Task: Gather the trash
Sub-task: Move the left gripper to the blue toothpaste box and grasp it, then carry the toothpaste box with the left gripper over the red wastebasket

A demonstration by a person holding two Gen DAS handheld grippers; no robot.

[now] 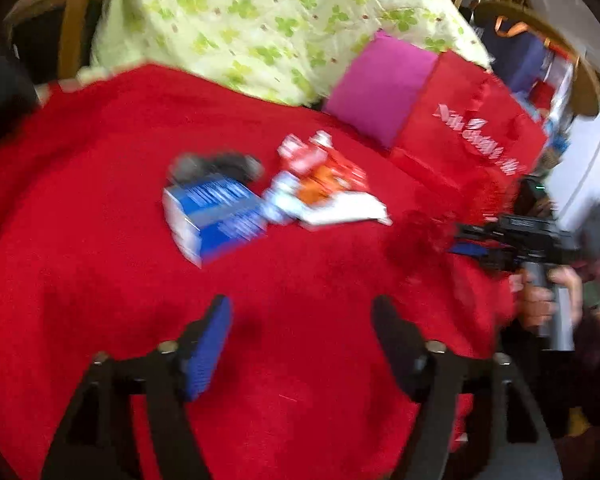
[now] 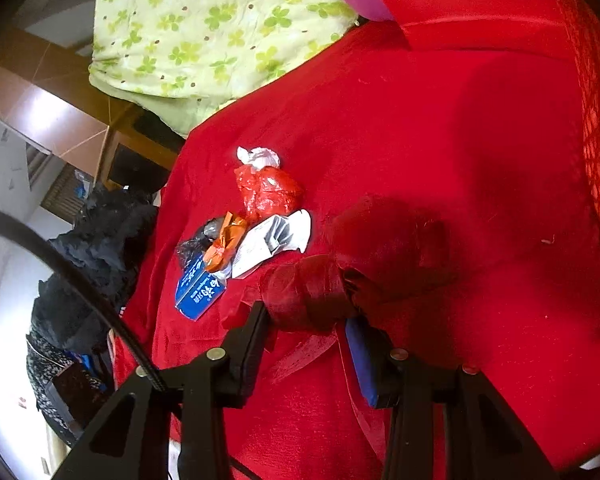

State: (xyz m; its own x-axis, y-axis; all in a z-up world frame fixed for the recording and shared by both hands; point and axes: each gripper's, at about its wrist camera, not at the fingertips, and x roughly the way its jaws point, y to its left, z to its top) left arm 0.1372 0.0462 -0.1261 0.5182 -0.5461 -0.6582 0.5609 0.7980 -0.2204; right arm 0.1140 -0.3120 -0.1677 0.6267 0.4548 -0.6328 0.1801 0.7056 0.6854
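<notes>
Right hand-held gripper [image 2: 306, 326], frame bottom, is clamped on a dark red plastic bag [image 2: 340, 280]. Left hand-held gripper [image 1: 302, 344] stands apart, empty, above the red blanket [image 1: 100, 240]. Trash pile [image 2: 244, 232] sits centre.

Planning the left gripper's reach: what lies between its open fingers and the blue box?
Only bare red blanket; the left wrist view shows nothing between the left gripper and the blue box.

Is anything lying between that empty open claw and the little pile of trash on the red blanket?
Nothing visible. Only bare red blanket lies between the open left gripper and the trash pile. The right gripper, off to the side, is shut on a red plastic bag.
</notes>
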